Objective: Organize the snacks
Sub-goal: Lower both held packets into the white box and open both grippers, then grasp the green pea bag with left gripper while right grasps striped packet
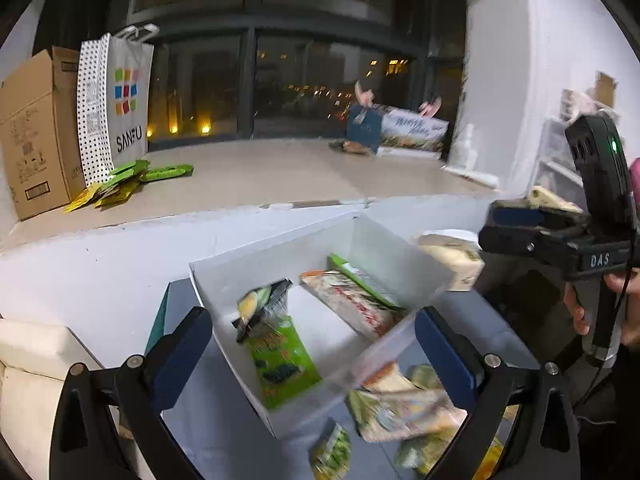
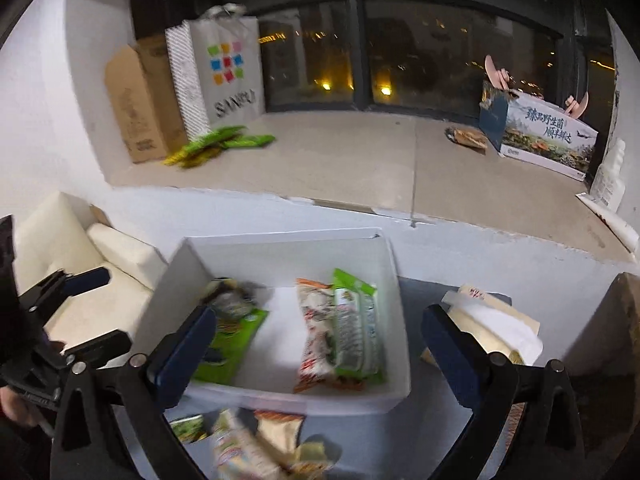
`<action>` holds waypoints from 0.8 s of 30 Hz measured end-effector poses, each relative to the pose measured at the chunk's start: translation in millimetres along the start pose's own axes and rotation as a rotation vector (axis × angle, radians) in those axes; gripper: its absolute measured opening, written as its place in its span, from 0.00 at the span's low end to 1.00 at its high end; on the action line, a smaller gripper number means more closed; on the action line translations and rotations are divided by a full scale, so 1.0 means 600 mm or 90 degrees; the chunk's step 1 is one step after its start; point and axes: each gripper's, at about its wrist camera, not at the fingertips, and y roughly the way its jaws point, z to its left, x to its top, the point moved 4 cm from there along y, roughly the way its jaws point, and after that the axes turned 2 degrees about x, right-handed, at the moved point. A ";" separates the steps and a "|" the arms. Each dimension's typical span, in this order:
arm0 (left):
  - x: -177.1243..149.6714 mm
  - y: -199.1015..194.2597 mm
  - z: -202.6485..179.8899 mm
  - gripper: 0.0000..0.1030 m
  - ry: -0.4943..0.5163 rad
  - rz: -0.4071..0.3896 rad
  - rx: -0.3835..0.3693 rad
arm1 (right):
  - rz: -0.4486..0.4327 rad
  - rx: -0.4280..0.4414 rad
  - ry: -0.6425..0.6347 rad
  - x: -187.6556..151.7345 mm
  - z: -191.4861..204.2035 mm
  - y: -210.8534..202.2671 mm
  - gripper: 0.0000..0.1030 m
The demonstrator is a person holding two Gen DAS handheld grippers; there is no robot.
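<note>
A white open box [image 1: 260, 264] [image 2: 280, 256] stands on the grey-blue table. Inside lie a green seaweed packet [image 1: 280, 360] [image 2: 228, 340], a dark packet [image 1: 260, 304], an orange-and-white packet [image 1: 348, 308] [image 2: 314, 332] and a green-edged packet [image 1: 360, 276] [image 2: 354, 320]. Loose snack packets [image 1: 400, 404] [image 2: 256, 444] are piled in front of the box. My left gripper [image 1: 316, 344] [image 2: 96, 312] is open over the box's near corner, holding nothing. Above the box's front wall my right gripper [image 2: 320, 344] [image 1: 490, 224] is open too, with nothing in it.
A cream carton [image 1: 452, 256] [image 2: 496, 328] sits right of the box. White cushions [image 2: 80, 248] lie to the left. On the window ledge behind stand a cardboard box [image 1: 36, 132], a SANFU bag [image 1: 124, 100], green packets [image 1: 120, 184] and a printed box [image 2: 548, 136].
</note>
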 end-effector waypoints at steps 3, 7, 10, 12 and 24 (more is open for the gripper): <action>-0.036 -0.060 -0.020 1.00 -0.004 -0.029 -0.031 | -0.034 0.030 -0.007 -0.040 0.018 -0.059 1.00; -0.096 -0.119 -0.047 1.00 -0.011 -0.047 -0.075 | -0.060 0.065 -0.003 -0.131 0.035 -0.135 1.00; -0.147 -0.148 -0.067 1.00 -0.016 -0.040 -0.093 | -0.065 0.063 0.005 -0.211 0.043 -0.173 1.00; -0.178 -0.165 -0.080 1.00 -0.020 -0.036 -0.096 | -0.066 0.056 0.019 -0.253 0.044 -0.186 1.00; -0.230 -0.186 -0.110 1.00 -0.031 -0.005 -0.127 | -0.002 0.071 0.054 -0.360 0.046 -0.168 1.00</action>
